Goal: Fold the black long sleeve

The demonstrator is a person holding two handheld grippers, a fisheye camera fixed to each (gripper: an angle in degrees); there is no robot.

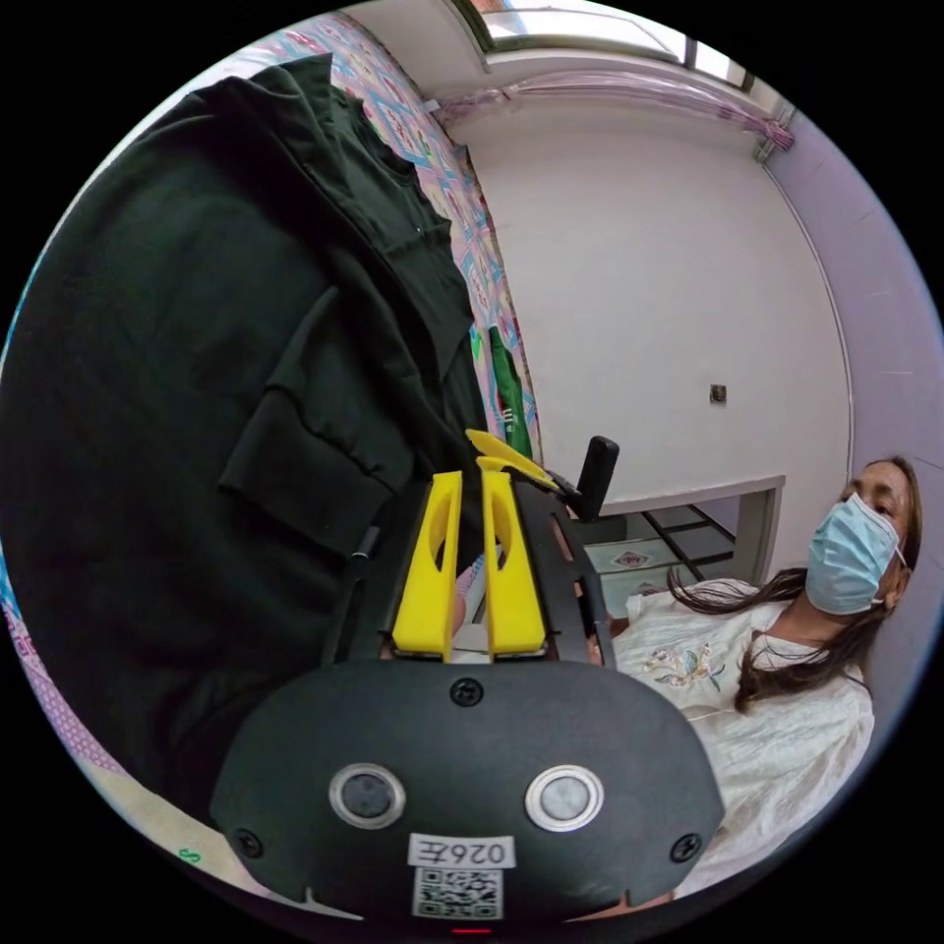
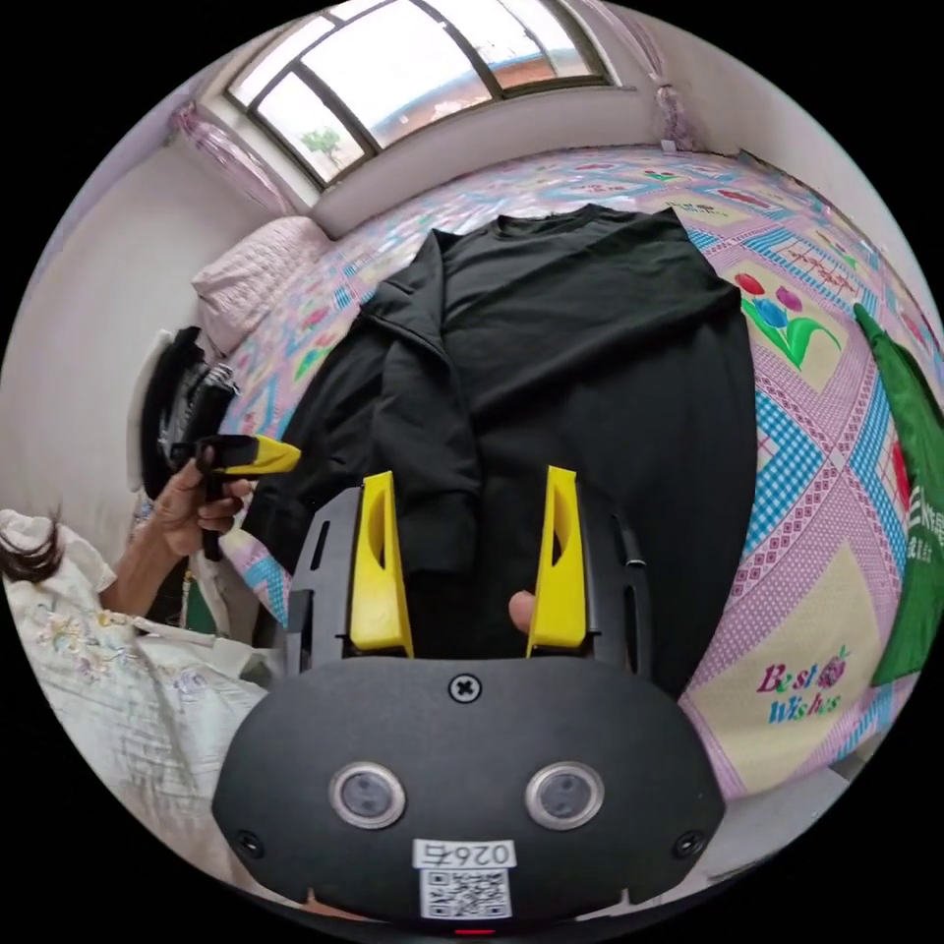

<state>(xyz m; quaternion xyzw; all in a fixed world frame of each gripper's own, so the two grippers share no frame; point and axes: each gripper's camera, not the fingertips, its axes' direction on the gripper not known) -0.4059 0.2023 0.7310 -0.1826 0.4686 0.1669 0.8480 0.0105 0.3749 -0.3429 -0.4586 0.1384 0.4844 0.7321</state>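
Note:
The black long sleeve point(image 2: 590, 344) lies flat on the patterned bed point(image 2: 816, 452), collar toward the window. One sleeve is folded in over the body, and its cuff point(image 2: 442, 536) rests near the hem. My right gripper point(image 2: 470, 480) hovers open just above that cuff, jaws wide apart with nothing between them. A hand holds my left gripper point(image 2: 246, 454) off the bed's left side, clear of the cloth. In the left gripper view its yellow jaws point(image 1: 472, 479) stand close together beside the black shirt point(image 1: 197, 344), holding nothing. The right gripper point(image 1: 506, 454) shows just beyond them.
A green garment point(image 2: 914, 492) lies on the bed's right part. A pink pillow point(image 2: 256, 275) sits at the head of the bed under the window. The person point(image 1: 787, 669) holding the grippers is at the bed's near edge. White walls point(image 1: 669, 295) surround the room.

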